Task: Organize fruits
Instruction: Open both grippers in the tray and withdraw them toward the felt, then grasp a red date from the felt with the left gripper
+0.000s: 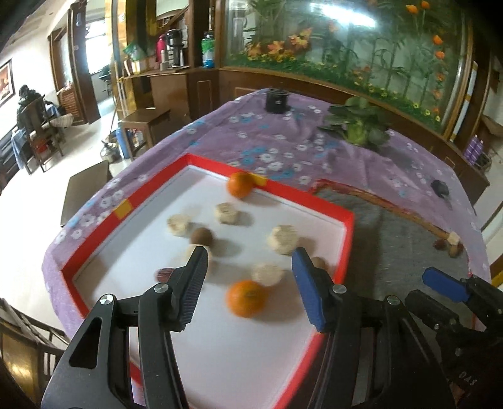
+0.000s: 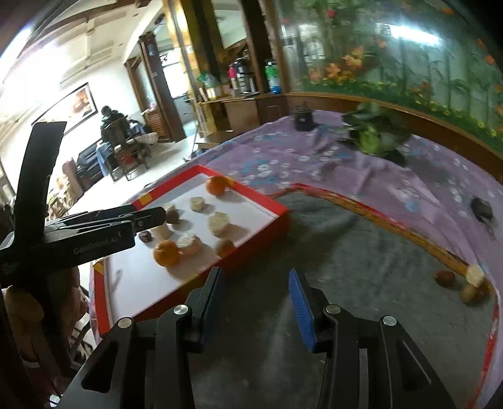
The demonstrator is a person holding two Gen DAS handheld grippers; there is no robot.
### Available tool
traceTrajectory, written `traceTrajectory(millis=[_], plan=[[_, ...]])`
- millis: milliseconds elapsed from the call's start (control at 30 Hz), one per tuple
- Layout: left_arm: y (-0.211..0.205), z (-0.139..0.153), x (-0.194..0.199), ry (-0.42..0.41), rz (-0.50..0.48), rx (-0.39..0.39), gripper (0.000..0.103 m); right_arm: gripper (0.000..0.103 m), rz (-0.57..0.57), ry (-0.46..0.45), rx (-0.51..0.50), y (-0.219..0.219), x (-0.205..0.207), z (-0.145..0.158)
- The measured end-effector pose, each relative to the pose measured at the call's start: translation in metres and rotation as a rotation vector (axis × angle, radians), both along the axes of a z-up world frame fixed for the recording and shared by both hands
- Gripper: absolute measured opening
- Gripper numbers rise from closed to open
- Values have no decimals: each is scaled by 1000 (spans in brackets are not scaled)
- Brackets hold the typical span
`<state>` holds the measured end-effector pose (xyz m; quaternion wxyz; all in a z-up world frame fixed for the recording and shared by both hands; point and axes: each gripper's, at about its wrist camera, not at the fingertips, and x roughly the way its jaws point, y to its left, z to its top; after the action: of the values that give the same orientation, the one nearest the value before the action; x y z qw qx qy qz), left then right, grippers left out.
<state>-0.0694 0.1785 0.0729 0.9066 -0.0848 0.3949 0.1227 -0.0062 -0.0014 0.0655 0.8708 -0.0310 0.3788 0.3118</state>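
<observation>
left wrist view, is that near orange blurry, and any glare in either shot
Left wrist view: the near orange is motion-smeared, and glare streaks the glass panel up top. Right wrist view: the window area at left is blown out, and straight lines bow toward the edges.

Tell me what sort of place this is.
Probably a home's living and dining room: a table under a purple floral cloth, a large aquarium in wooden cabinetry, and a sofa with a framed picture beyond.
</observation>
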Motion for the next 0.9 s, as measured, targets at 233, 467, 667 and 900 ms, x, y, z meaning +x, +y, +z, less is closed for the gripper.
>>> traceTrajectory(millis=[233, 467, 667, 900], plan=[[-52, 2, 24, -8, -84, -43, 56, 45, -118, 1, -20, -61, -6, 8], [-111, 4, 38, -2, -197, 6, 56, 49, -267, 26, -21, -126, -4, 0], [-151, -3, 55, 33, -285, 15, 56, 49, -339, 32, -12, -165, -4, -7], [-189, -7, 83, 49, -409, -74, 56, 49, -392, 57, -10, -196, 8, -18]])
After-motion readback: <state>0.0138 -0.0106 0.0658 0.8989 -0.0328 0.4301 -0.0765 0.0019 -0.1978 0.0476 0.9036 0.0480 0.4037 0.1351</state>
